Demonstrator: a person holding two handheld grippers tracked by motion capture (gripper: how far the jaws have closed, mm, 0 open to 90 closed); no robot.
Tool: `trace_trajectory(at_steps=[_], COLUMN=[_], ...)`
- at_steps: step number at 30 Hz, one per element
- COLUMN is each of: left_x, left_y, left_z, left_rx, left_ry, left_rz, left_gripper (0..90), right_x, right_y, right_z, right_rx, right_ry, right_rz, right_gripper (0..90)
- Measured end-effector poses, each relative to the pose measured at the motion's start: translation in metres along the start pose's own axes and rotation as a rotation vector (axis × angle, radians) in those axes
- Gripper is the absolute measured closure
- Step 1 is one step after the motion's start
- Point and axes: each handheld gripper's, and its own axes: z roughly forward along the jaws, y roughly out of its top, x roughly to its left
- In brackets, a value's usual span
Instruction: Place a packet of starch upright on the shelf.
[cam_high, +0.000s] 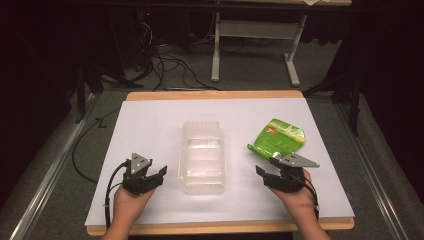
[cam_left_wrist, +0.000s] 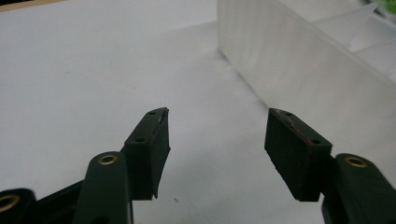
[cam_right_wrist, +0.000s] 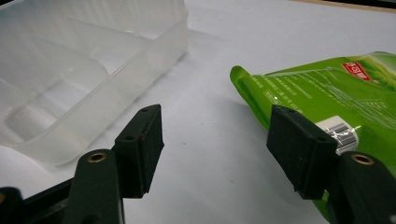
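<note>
A clear plastic container (cam_high: 202, 156) with inner dividers stands in the middle of the white table top (cam_high: 150, 125). A green pouch (cam_high: 279, 138) lies flat to its right. My left gripper (cam_high: 159, 176) rests near the front left, open and empty, with the container's wall (cam_left_wrist: 299, 60) ahead to its right. My right gripper (cam_high: 266, 169) is open just in front of the pouch's near corner (cam_right_wrist: 243, 77). Its right jaw overlaps the pouch (cam_right_wrist: 327, 88) in the right gripper view, and nothing sits between the pads. The container (cam_right_wrist: 79, 70) lies to its left.
The wooden edge of the table (cam_high: 215, 227) runs along the front. Beyond the far edge are a grey frame stand (cam_high: 255, 45) and loose cables (cam_high: 170, 62) on the dark floor.
</note>
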Motion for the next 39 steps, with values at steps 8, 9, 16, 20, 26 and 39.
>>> trace_trajectory(at_steps=[8, 9, 16, 20, 26, 39], left_x=[0.0, 0.0, 0.001, 0.002, 0.001, 0.0], left_y=[-0.002, -0.002, -0.003, -0.003, -0.004, -0.004], left_z=[0.0, 0.0, 0.001, 0.0, 0.0, 0.0], left_rx=[-0.018, -0.018, -0.015, -0.022, -0.016, -0.007], left_ry=[-0.011, -0.011, -0.007, -0.01, -0.006, -0.006], left_rz=[0.008, 0.008, 0.005, 0.003, 0.012, 0.028], left_gripper=[39.6, 39.4, 39.2, 39.2, 39.2, 39.3], right_x=[-0.012, -0.014, -0.023, -0.031, -0.047, -0.112], right_y=[-0.003, -0.003, -0.002, -0.002, 0.009, 0.027], right_z=[-0.004, -0.005, -0.007, -0.008, -0.011, 0.02], right_rx=[-0.014, -0.016, -0.033, -0.048, -0.095, -0.045], right_ry=[-0.013, -0.013, -0.032, -0.055, -0.116, -0.279], right_rz=[0.028, 0.028, 0.025, 0.032, 0.061, 0.205], right_gripper=[36.4, 36.4, 36.6, 45.5, 52.8, 48.0])
